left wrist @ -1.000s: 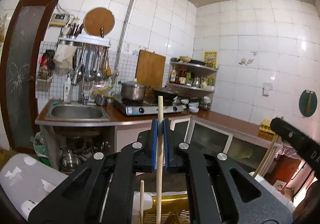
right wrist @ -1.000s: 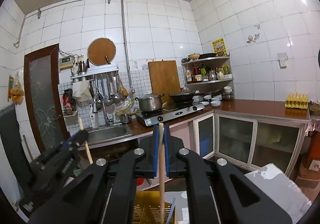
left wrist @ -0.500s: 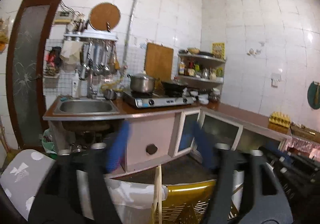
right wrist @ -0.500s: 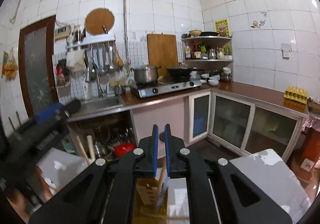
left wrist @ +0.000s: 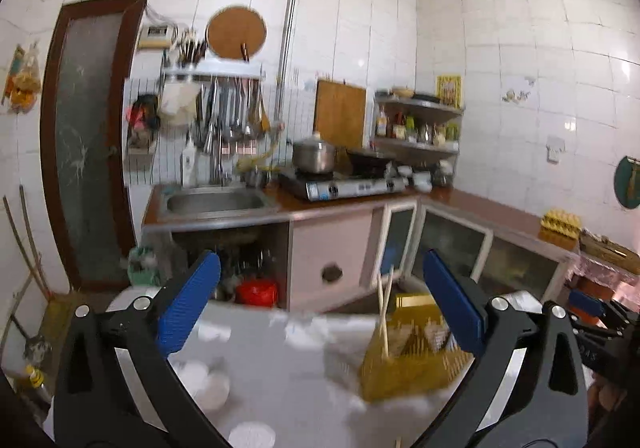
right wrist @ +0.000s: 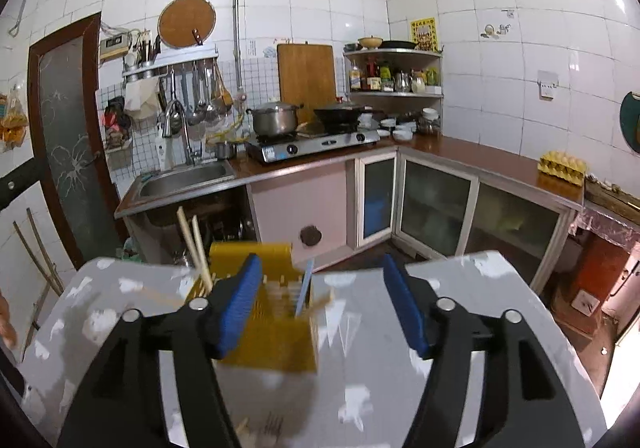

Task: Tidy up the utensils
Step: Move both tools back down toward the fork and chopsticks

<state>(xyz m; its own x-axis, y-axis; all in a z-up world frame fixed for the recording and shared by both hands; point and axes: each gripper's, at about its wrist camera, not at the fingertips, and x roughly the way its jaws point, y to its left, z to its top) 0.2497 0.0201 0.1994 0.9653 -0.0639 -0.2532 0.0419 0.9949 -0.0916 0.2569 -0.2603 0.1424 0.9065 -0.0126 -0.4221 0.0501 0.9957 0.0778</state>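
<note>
A yellow slotted utensil basket (right wrist: 276, 344) stands on the table with the grey-and-white cloth (right wrist: 460, 328). Two wooden chopsticks (right wrist: 196, 248) stand upright in its left end. A blue-handled utensil (right wrist: 304, 288) and another wooden stick lean in its middle. My right gripper (right wrist: 322, 308) hangs just in front of the basket, its jaws opening, with nothing held by the pads. In the left wrist view the basket (left wrist: 408, 364) sits to the right with the chopsticks (left wrist: 384, 312) in it. My left gripper (left wrist: 322, 304) is over the cloth, jaws opening wide and empty.
A fork (right wrist: 272, 422) and a loose wooden stick (right wrist: 242, 426) lie on the cloth near my right gripper. Beyond the table are the sink counter (right wrist: 180, 180), stove (right wrist: 312, 144) and corner cabinets (right wrist: 436, 204). A person's hand (right wrist: 6, 324) shows at the left edge.
Both grippers let go of the chopsticks they were shut on; the sticks now stand in the yellow basket. Both jaws spread apart. The left gripper drew away to the basket's left; the right one tipped down.
</note>
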